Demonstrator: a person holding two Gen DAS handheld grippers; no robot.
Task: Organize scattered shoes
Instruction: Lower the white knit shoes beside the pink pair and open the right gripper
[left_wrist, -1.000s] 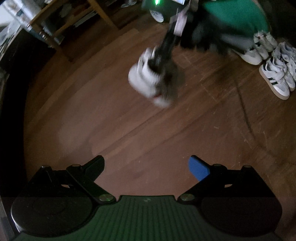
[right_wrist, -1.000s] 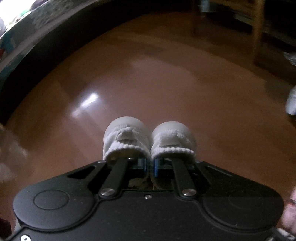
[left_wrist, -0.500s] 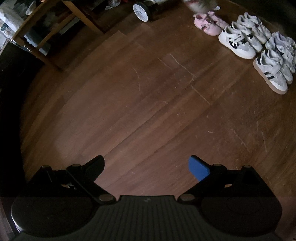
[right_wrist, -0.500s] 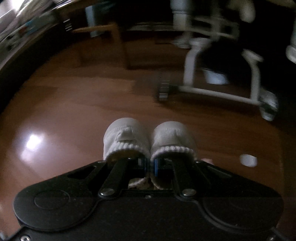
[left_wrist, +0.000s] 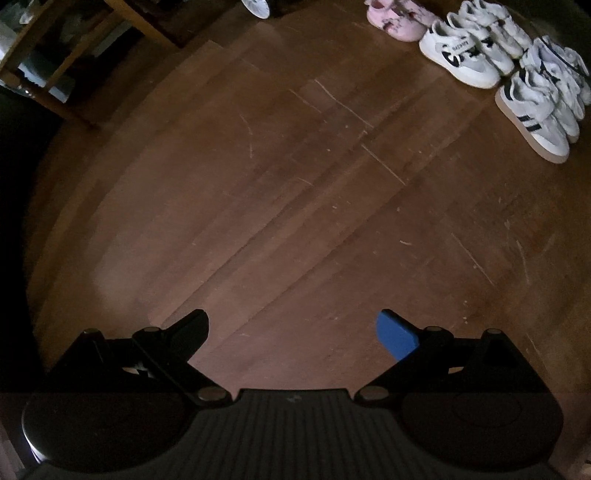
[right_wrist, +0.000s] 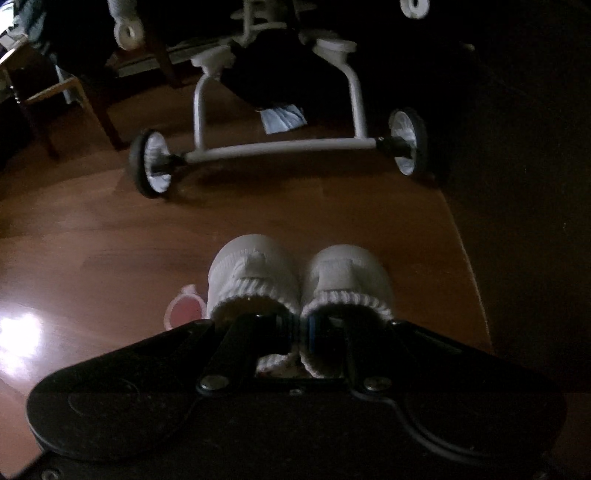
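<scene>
My right gripper (right_wrist: 300, 328) is shut on a pair of small white knit-cuffed shoes (right_wrist: 255, 273), one finger inside each collar, pinching the two inner walls together above the wooden floor. A pink shoe (right_wrist: 184, 304) peeks out just left of the held pair. In the left wrist view my left gripper (left_wrist: 291, 328) stands open over bare floor, empty. A row of shoes sits at the upper right: a pink pair (left_wrist: 397, 18), white sneakers with dark marks (left_wrist: 461, 55), and striped white sneakers (left_wrist: 535, 110).
A white-framed stroller (right_wrist: 280, 146) with two wheels stands straight ahead of the held shoes. Wooden chair legs (right_wrist: 99, 103) are at the left. A dark mass fills the right side. A wooden shelf frame (left_wrist: 74, 59) stands at the upper left of the left wrist view.
The right gripper swung across the room with the white shoes, leaving the left wrist view; the stroller now fills its own. The left gripper sank slightly toward the floor, staying open.
</scene>
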